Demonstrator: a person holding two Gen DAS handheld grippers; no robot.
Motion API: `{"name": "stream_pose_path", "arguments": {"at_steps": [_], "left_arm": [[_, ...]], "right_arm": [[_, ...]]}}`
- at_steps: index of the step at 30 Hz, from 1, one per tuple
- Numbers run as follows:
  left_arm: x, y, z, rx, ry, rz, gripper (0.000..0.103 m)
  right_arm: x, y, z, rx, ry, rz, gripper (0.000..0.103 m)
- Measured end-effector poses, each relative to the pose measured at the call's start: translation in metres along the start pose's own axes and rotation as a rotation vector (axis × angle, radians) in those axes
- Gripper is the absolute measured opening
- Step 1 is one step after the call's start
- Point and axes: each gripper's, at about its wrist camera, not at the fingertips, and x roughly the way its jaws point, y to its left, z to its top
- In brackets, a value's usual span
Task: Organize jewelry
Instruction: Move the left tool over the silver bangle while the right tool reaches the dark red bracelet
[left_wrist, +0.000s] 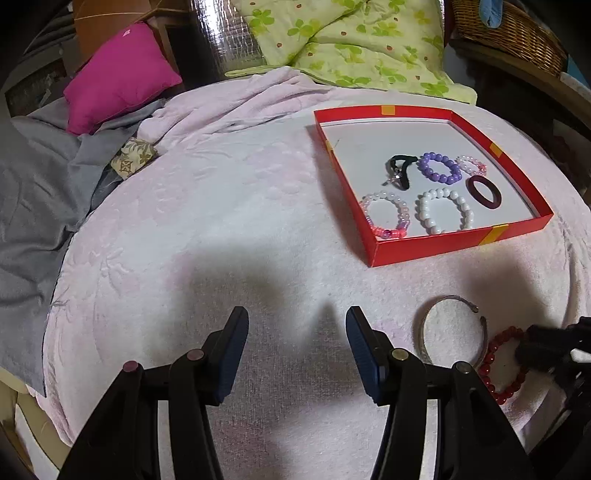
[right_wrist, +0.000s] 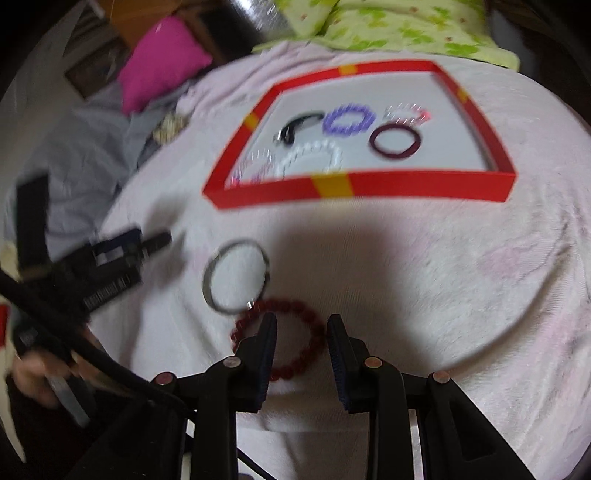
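Jewelry is split: six pieces lie in the red box (right_wrist: 406, 186) ahead of the right gripper (right_wrist: 302, 363), while the red bead bracelet (right_wrist: 312, 345) and silver cuff bangle (right_wrist: 218, 295) remain on the pink blanket (right_wrist: 443, 295). That gripper hangs over the red bracelet, jaws moderately apart, holding nothing. The left gripper (left_wrist: 297, 356) is wide and empty, the bangle just to its right. A jaw could snag the plush blanket, or drag the bangle touching the bracelet. No writing is readable.
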Motion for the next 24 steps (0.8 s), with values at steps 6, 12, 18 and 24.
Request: {"name": "stream_pose_path", "arguments": {"at_steps": [6, 12, 18, 24], "left_arm": [[-0.001, -0.013, -0.002, 0.047, 0.004, -0.015, 0.056], [-0.004, -0.027, -0.004, 0.092, 0.005, -0.085, 0.056], [-0.01, -0.045, -0.008, 0.143, 0.015, -0.241, 0.067], [-0.012, -0.061, -0.012, 0.194, 0.026, -0.299, 0.073]], "right_arm": [[0.003, 0.006, -0.007, -0.093, -0.022, -0.062, 0.018], [-0.006, -0.006, -0.001, -0.047, -0.08, -0.153, 0.013], [-0.024, -0.045, 0.007, 0.111, -0.149, -0.22, 0.012], [-0.028, -0.056, 0.009, 0.177, -0.141, -0.189, 0.013]]}}
